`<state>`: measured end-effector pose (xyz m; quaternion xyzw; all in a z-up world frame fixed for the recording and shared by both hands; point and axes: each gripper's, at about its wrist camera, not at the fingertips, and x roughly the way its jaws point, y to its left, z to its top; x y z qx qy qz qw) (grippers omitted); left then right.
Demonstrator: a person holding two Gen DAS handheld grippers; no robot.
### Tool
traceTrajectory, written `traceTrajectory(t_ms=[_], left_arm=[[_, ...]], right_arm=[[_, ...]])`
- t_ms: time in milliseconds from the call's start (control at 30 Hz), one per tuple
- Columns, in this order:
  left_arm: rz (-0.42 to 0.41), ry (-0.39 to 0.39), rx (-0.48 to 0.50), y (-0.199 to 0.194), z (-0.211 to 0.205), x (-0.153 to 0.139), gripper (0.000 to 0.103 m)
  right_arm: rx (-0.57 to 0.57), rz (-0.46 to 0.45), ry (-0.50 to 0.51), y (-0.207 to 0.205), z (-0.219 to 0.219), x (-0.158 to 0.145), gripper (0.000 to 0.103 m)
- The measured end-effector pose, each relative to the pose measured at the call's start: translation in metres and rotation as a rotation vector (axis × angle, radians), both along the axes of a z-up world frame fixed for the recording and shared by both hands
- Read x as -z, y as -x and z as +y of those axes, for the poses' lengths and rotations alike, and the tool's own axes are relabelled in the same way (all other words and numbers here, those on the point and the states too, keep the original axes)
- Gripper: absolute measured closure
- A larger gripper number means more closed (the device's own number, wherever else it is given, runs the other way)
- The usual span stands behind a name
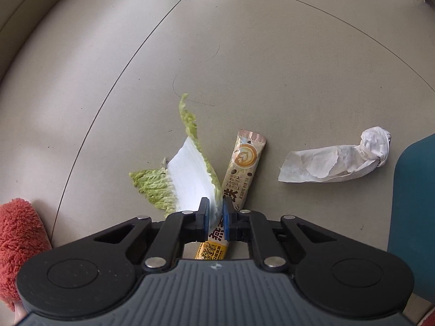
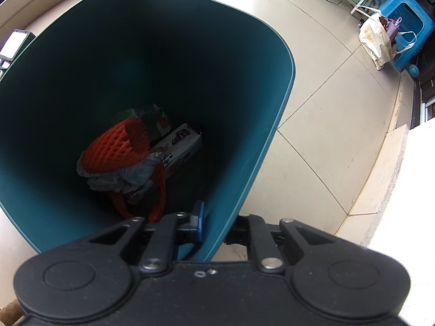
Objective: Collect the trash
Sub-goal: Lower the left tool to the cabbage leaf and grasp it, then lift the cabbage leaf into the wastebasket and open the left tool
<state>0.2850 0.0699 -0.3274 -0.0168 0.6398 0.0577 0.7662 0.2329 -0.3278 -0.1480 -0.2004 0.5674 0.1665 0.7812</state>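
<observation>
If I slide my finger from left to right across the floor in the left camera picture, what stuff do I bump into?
Fuzzy red slipper → cabbage leaf → coffee stick packet → crumpled tissue → teal bin at the right edge.

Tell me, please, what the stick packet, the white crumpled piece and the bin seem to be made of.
The stick packet looks like glossy printed plastic film or foil laminate: it shines and has a crimped seal at its end. The white crumpled piece seems to be soft matte tissue paper, wrinkled and twisted at one end. The bin appears to be smooth teal moulded plastic, thin-walled with a slight sheen.
</observation>
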Motion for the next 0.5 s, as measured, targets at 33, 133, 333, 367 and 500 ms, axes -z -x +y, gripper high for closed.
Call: traceTrajectory(t_ms=[33, 133, 333, 367, 500], left_arm=[[-0.009, 0.012, -0.011, 0.001, 0.003, -0.006, 0.096], [-0.028, 0.015, -0.033, 0.001, 0.008, -0.023, 0.097], [-0.069, 0.027, -0.085, 0.005, 0.025, -0.064, 0.097], [-0.077, 0.030, -0.091, 0.007, 0.027, -0.072, 0.097], [-0.100, 0.046, -0.102, 0.015, 0.026, -0.110, 0.097]], right_arm=[[0.001, -0.002, -0.002, 0.001, -0.001, -0.001, 0.091], [0.000, -0.007, -0.003, 0.003, -0.002, -0.002, 0.091], [-0.002, -0.023, 0.007, 0.005, 0.000, -0.002, 0.091], [-0.002, -0.028, 0.009, 0.006, 0.000, -0.002, 0.091], [0.001, -0.037, 0.013, 0.006, 0.001, -0.002, 0.091]])
